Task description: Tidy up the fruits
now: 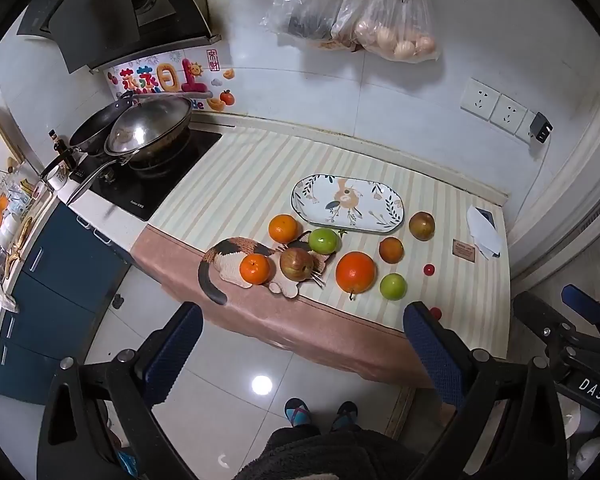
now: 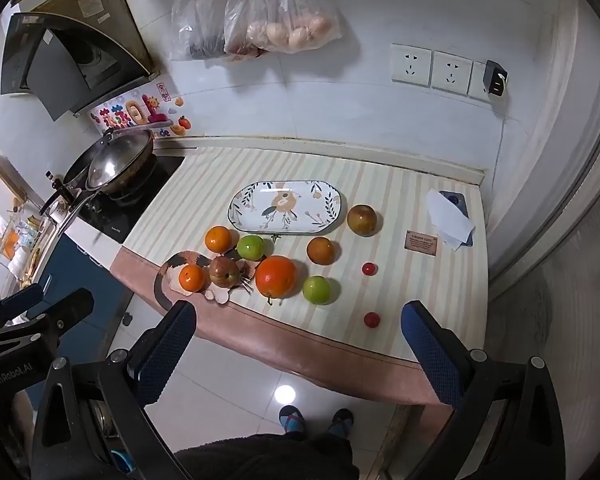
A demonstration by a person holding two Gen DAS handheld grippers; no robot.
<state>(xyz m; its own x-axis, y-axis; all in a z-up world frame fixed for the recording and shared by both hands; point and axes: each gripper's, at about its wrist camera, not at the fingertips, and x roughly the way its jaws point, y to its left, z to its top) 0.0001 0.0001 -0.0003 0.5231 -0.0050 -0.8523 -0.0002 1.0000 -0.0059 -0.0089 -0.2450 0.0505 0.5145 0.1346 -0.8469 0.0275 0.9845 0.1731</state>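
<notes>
An oval patterned plate [image 1: 348, 204] [image 2: 286, 207] lies empty on the striped counter mat [image 1: 240, 176]. In front of it sit several fruits: a big orange [image 1: 355, 272] [image 2: 276, 276], two small oranges [image 1: 283, 228] [image 1: 254, 268], two green fruits [image 1: 323, 240] [image 1: 393, 286], a red apple [image 1: 297, 264] on a cat-shaped mat [image 1: 236, 258], a dark orange fruit [image 1: 391, 249], a brown fruit [image 1: 421, 226] and two cherry tomatoes [image 2: 369, 268] [image 2: 372, 319]. My left gripper [image 1: 300, 332] and right gripper [image 2: 298, 328] are both open and empty, held high in front of the counter's front edge.
A stove with a wok [image 1: 148, 130] stands at the left. A phone under a white paper [image 1: 483, 232] lies at the counter's right end. Bags with eggs [image 1: 396, 28] hang on the wall. Wall sockets [image 1: 496, 108] are at the right. My feet [image 1: 320, 412] are below on the tiled floor.
</notes>
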